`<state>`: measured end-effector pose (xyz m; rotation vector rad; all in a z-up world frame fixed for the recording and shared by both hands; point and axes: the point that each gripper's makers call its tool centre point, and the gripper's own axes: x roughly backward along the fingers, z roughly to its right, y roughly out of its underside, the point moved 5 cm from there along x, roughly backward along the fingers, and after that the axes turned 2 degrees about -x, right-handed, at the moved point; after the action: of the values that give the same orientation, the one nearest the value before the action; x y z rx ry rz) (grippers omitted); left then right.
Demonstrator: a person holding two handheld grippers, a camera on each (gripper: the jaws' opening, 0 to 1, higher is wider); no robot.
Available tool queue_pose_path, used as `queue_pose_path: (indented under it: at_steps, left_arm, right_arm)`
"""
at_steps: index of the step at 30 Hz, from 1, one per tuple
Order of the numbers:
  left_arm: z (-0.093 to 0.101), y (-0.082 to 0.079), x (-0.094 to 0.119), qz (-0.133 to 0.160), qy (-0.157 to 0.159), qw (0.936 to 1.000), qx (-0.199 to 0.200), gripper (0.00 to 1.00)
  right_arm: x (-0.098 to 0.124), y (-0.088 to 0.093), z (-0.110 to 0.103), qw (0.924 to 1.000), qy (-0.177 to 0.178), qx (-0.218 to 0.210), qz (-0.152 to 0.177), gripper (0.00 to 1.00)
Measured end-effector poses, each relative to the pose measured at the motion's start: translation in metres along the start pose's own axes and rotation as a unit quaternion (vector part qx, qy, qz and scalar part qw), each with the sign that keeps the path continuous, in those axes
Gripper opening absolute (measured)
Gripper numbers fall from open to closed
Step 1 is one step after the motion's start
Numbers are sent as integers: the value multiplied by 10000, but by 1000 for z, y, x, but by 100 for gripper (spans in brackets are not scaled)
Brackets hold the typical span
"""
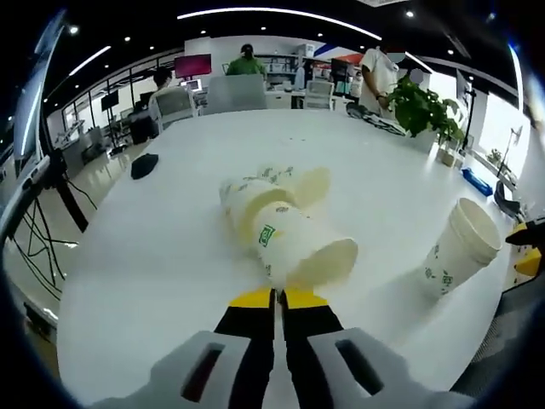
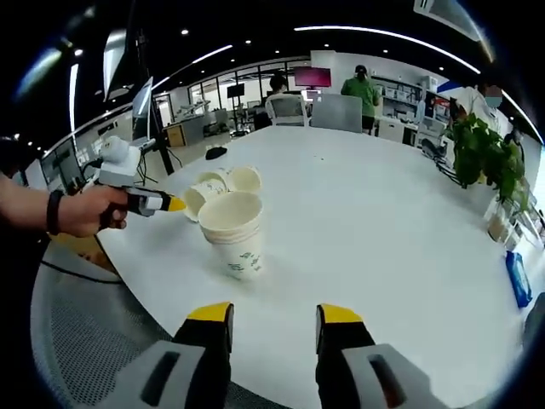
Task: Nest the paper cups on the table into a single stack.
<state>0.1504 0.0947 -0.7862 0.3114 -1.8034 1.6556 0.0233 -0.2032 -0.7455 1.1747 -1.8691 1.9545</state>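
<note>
Two paper cups with green print lie on their sides on the white table [image 1: 153,256]. The nearer lying cup [image 1: 300,249] rests just beyond my left gripper [image 1: 274,298], whose yellow-tipped jaws are shut together with nothing seen between them. The farther lying cup [image 1: 255,192] touches it from behind. An upright stack of cups [image 1: 460,247] stands to the right. In the right gripper view that stack [image 2: 235,228] stands straight ahead of my right gripper [image 2: 274,317], which is open and a short way back from it. A hand holds the left gripper [image 2: 162,204] beside the lying cups [image 2: 213,186].
A black mouse-like object [image 1: 145,164] lies far left on the table. Potted plants [image 2: 481,158] stand along the right edge, with a blue item [image 2: 517,281] near them. A mesh chair [image 2: 94,341] sits at the near edge. People and chairs are beyond the far end.
</note>
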Motion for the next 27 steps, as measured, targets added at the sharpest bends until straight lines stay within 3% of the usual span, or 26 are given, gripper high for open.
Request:
queue_pose_path:
  at_steps: [16,27]
  left_arm:
    - [16,9,23,102,326,9992,-222,0]
    - [21,-12,48,409,424,9974,-404,0]
  right_arm:
    - [1,-1,-2,10000,-38,61,8,37]
    - [2,-1,-2,10000,-50,52,51,37]
